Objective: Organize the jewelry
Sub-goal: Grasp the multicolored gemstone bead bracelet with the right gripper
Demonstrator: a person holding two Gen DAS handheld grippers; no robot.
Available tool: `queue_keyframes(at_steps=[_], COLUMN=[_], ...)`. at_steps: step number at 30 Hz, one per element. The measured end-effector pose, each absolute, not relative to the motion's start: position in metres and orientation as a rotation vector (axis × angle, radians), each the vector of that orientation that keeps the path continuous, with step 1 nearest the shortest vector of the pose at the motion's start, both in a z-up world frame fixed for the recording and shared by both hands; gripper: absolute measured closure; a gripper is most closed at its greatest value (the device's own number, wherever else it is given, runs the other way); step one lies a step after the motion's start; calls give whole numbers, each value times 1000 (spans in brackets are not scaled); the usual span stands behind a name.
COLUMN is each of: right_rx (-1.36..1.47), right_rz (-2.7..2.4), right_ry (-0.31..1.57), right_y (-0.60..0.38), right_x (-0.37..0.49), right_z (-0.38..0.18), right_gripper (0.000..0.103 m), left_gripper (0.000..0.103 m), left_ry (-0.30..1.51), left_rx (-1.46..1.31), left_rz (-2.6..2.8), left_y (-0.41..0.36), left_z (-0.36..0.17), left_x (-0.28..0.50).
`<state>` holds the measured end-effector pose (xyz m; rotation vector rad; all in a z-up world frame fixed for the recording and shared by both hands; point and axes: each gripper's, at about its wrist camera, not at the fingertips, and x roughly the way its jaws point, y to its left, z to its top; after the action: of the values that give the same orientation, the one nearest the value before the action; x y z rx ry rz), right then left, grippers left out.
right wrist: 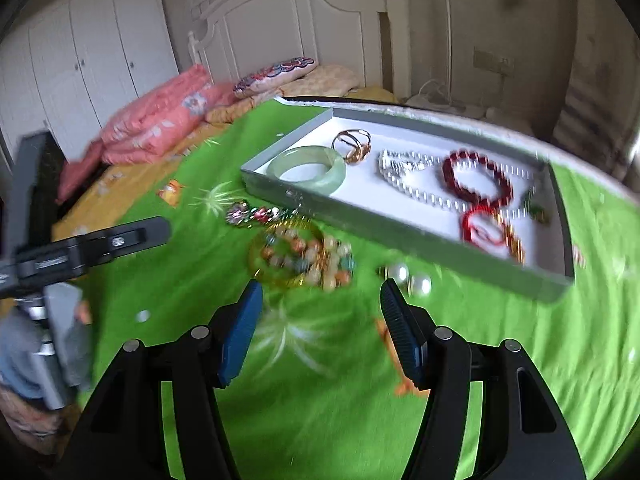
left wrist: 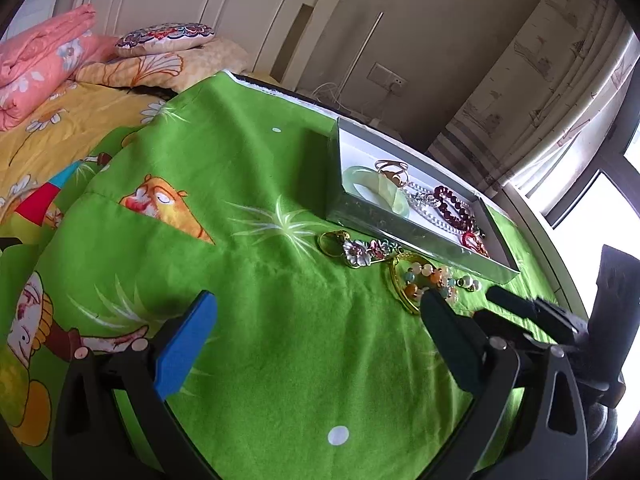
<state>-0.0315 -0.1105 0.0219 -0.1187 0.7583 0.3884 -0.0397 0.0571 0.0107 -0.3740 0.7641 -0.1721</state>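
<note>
A grey tray (right wrist: pixel 400 228) with a white floor sits on the green cloth and holds a jade bangle (right wrist: pixel 307 168), a gold bangle (right wrist: pixel 353 142), a silver chain (right wrist: pixel 408 172) and red bead bracelets (right wrist: pixel 476 178). The tray also shows in the left wrist view (left wrist: pixel 412 236). In front of it lie a flower bracelet (right wrist: pixel 256 213), a multicolour bead bracelet on a yellow ring (right wrist: pixel 304 258) and pearl earrings (right wrist: pixel 408 276). My right gripper (right wrist: pixel 320 300) is open and empty just short of the bead bracelet. My left gripper (left wrist: pixel 316 312) is open and empty, well left of the jewelry.
The green cartoon cloth (left wrist: pixel 260 184) covers a table whose edge curves at the right. A bed with pink quilt (right wrist: pixel 160 120) and pillows lies behind. The right gripper's body (left wrist: pixel 560 320) shows at the left wrist view's right edge.
</note>
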Motion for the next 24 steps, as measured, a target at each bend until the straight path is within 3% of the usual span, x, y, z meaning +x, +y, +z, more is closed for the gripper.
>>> queue_keyframes(at_steps=[5, 10, 14, 24], right_rx=[-248, -344, -409, -357], right_rz=[420, 504, 523, 550], right_ry=[734, 741, 790, 814], right_y=[-87, -69, -60, -68], right_x=[-16, -6, 4, 12], right_z=[23, 20, 8, 7], right_gripper=[45, 63, 68, 68], left_gripper=[2, 2, 2, 2], left_ry=[760, 762, 761, 761], left_rx=[-353, -352, -353, -357], left_rz=[-161, -160, -161, -165], left_y=[53, 53, 53, 53], left_z=[12, 12, 12, 12], left_x=[-40, -40, -40, -41])
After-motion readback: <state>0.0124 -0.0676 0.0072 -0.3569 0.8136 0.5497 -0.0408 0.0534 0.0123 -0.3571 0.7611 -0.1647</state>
